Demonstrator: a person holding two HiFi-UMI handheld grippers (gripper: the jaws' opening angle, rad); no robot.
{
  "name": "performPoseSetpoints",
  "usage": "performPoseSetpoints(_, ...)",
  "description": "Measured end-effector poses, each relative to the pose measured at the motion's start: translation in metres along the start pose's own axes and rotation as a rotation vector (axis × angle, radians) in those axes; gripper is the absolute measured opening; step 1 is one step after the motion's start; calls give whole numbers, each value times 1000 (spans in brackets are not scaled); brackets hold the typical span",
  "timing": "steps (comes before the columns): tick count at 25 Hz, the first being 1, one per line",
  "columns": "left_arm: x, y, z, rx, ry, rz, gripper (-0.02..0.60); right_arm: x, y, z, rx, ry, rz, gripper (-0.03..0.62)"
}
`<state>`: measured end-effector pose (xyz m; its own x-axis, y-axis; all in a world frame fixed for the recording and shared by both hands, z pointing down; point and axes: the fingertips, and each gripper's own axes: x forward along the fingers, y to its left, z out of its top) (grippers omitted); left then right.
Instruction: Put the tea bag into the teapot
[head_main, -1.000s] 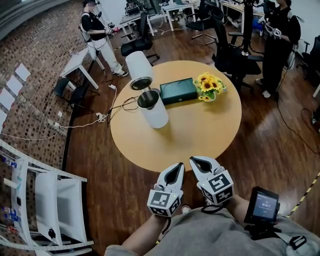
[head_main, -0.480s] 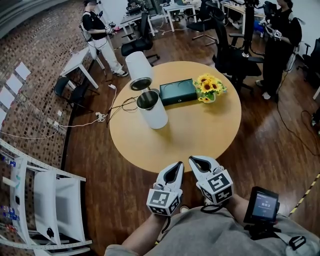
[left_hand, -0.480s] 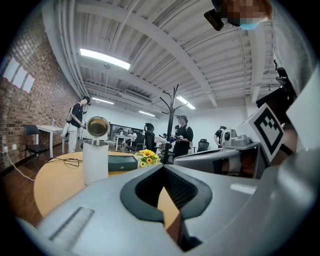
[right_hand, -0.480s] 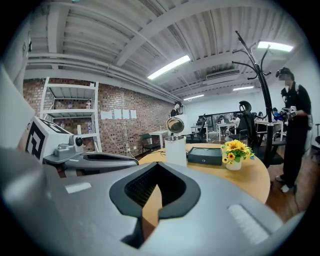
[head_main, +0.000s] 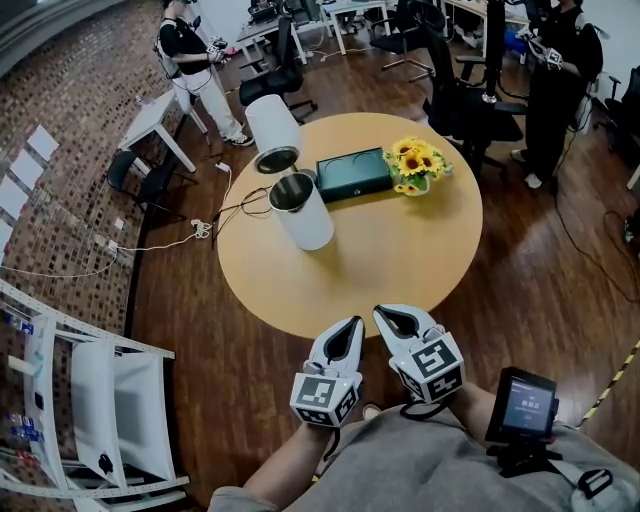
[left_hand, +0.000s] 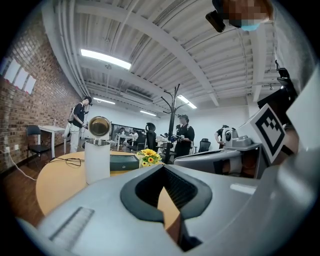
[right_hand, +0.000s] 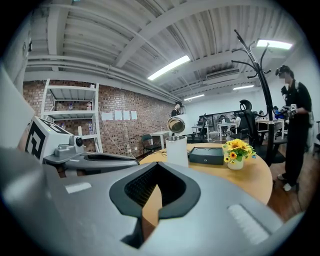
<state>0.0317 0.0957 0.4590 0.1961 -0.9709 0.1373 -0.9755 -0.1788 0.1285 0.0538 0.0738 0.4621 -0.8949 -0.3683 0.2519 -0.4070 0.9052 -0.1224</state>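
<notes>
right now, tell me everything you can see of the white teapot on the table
The white teapot is a tall, plastic-looking cylinder standing upright on the round wooden table, left of centre. Its lid is tipped back open, showing a shiny metal rim. A dark green box lies close beside it; a black cable trails from near its base off the table.

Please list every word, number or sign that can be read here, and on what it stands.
None can be read.
Screen: lit characters, too small to read.
Wall papers: too small to read.
Marker cubes: square patterns only, no words.
</notes>
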Motion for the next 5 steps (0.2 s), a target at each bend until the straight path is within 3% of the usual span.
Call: performPoseSetpoints(5, 4, 2, 2, 4, -5, 6, 0, 4, -6, 5, -10, -16, -2, 6)
